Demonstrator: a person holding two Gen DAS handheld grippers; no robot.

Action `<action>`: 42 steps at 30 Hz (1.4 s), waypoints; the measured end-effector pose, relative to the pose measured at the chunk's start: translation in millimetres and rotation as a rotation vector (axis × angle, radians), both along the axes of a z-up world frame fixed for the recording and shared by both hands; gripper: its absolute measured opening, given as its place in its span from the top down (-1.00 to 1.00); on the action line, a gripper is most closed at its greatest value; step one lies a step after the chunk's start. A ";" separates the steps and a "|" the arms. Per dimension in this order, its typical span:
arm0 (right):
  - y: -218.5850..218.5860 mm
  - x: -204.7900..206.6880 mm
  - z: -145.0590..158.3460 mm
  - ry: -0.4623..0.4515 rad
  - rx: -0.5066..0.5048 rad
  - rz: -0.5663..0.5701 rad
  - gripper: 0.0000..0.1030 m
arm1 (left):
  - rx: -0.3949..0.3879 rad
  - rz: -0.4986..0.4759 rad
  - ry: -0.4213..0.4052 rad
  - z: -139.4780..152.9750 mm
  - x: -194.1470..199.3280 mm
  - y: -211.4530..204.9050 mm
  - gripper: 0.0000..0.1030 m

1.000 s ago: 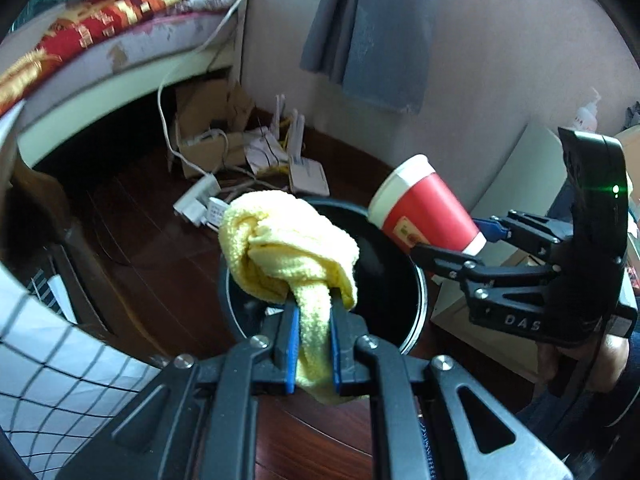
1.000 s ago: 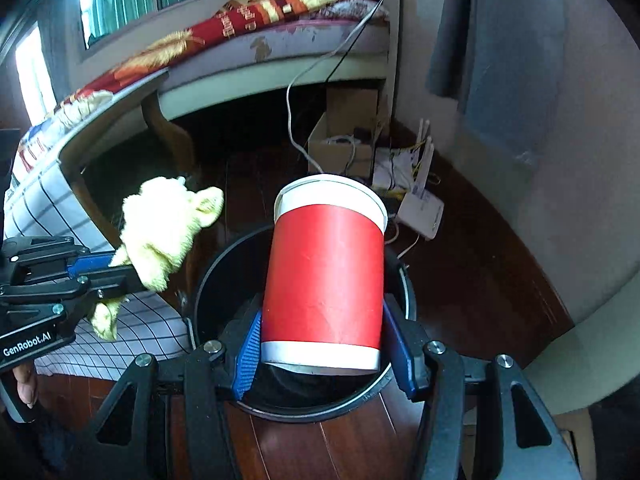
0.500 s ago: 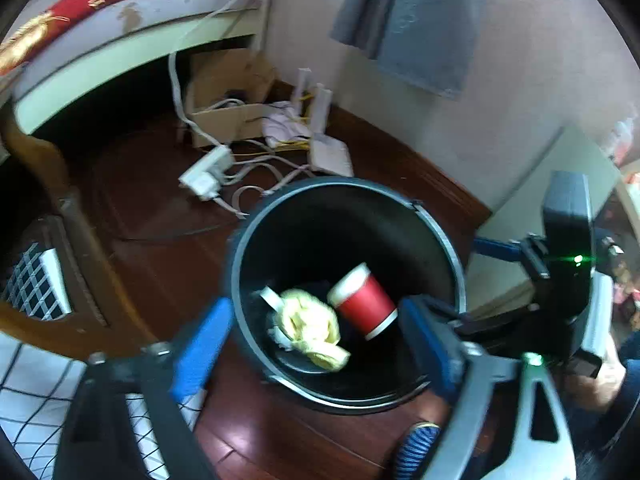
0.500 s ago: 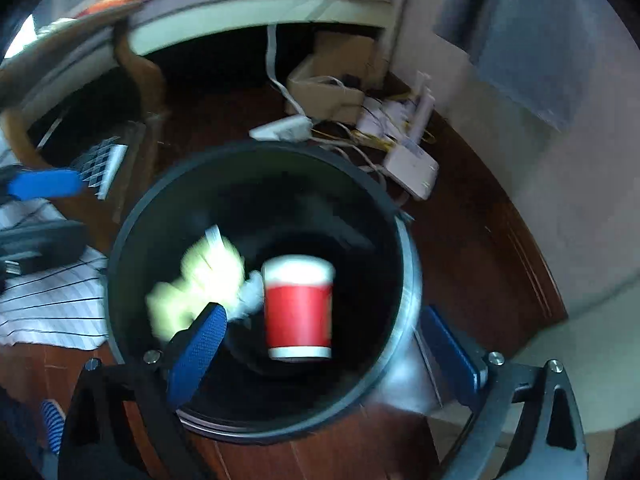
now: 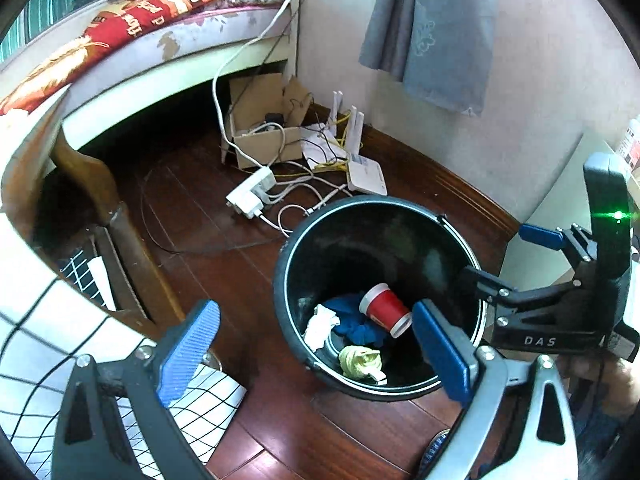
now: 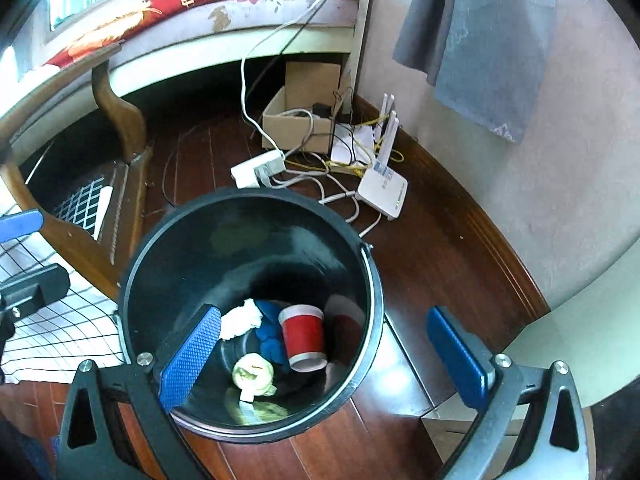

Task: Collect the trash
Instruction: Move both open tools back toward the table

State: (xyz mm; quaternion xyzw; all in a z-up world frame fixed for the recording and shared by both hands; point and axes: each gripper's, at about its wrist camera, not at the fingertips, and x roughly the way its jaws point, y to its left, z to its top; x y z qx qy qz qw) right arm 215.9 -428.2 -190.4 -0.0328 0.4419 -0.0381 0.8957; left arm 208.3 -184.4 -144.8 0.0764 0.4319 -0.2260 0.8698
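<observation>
A black bin (image 5: pixel 288 280) (image 6: pixel 372 280) stands on the dark wooden floor below both grippers. At its bottom a red paper cup (image 5: pixel 386 310) (image 6: pixel 302 336) lies on its side. Around the cup lie a balled yellow cloth (image 5: pixel 360 360) (image 6: pixel 254 374), a white crumpled paper (image 5: pixel 320 326) (image 6: pixel 240 320) and a blue rag (image 5: pixel 356 320) (image 6: pixel 270 332). My left gripper (image 5: pixel 316 344) (image 6: pixel 24 256) hangs open over the bin's left side, with nothing between its blue pads. My right gripper (image 6: pixel 324 352) (image 5: pixel 508 258) is open and empty above the bin's right rim.
Beyond the bin lie a power strip (image 5: pixel 252 194), white routers (image 6: pixel 382 192), loose cables and a cardboard box (image 5: pixel 264 136). A bed (image 5: pixel 160 28) is at the back. A wooden table leg (image 6: pixel 120 108) and checked cloth (image 5: pixel 40 328) are left, pale furniture (image 6: pixel 592 328) right.
Both grippers have opened wide. The yellow cloth left my left gripper and the red cup left my right; both fell into the bin and now rest at its bottom.
</observation>
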 end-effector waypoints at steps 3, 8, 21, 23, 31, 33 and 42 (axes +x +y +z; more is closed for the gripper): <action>6.7 -3.4 13.2 -0.020 0.000 0.006 -1.00 | -0.005 0.022 -0.017 11.5 -6.5 9.0 -0.90; 20.4 -13.8 41.3 -0.071 -0.007 0.024 -1.00 | 0.001 0.044 -0.035 27.9 -19.4 23.7 -0.91; 74.6 -41.4 112.8 -0.226 -0.010 0.111 -1.00 | -0.005 0.191 -0.150 80.1 -45.5 77.4 -0.91; 82.6 -43.8 119.5 -0.239 -0.003 0.127 -1.00 | -0.007 0.206 -0.163 84.3 -49.2 85.0 -0.91; 116.5 -40.2 139.9 -0.300 0.030 0.201 -1.00 | -0.001 0.364 -0.231 101.1 -62.6 133.1 -0.91; 129.8 -37.3 143.3 -0.312 0.051 0.231 -1.00 | 0.004 0.414 -0.248 103.8 -65.7 148.6 -0.91; 204.0 -26.8 163.5 -0.343 0.098 0.364 -1.00 | -0.025 0.593 -0.286 109.4 -83.4 227.1 -0.89</action>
